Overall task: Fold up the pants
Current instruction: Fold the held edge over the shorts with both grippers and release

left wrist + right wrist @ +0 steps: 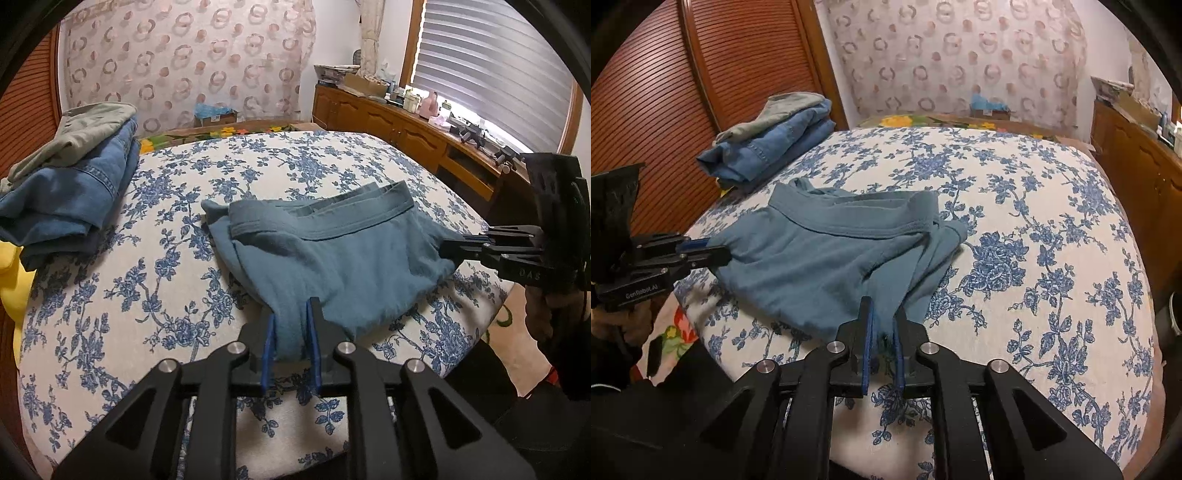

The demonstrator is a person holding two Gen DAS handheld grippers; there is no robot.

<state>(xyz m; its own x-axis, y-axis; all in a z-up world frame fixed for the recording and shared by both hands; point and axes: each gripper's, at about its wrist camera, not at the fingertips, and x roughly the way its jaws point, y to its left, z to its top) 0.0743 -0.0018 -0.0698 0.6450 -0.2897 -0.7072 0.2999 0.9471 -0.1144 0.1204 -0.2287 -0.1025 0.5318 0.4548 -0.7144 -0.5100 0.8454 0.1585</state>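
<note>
Teal pants [332, 254] bunched on flowered bedspread [147, 280] — waistband away from 2 grippers. Left gripper [291, 314] clamped on near cloth edge; right gripper [884, 314] pinching other near corner. Folded jeans [70, 192] stacked well apart, far left.

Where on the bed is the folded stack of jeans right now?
The folded jeans stack lies at the far left of the floral bedspread in both wrist views, against the slatted wooden panel, a grey-green garment on top, left of the teal pants.
</note>
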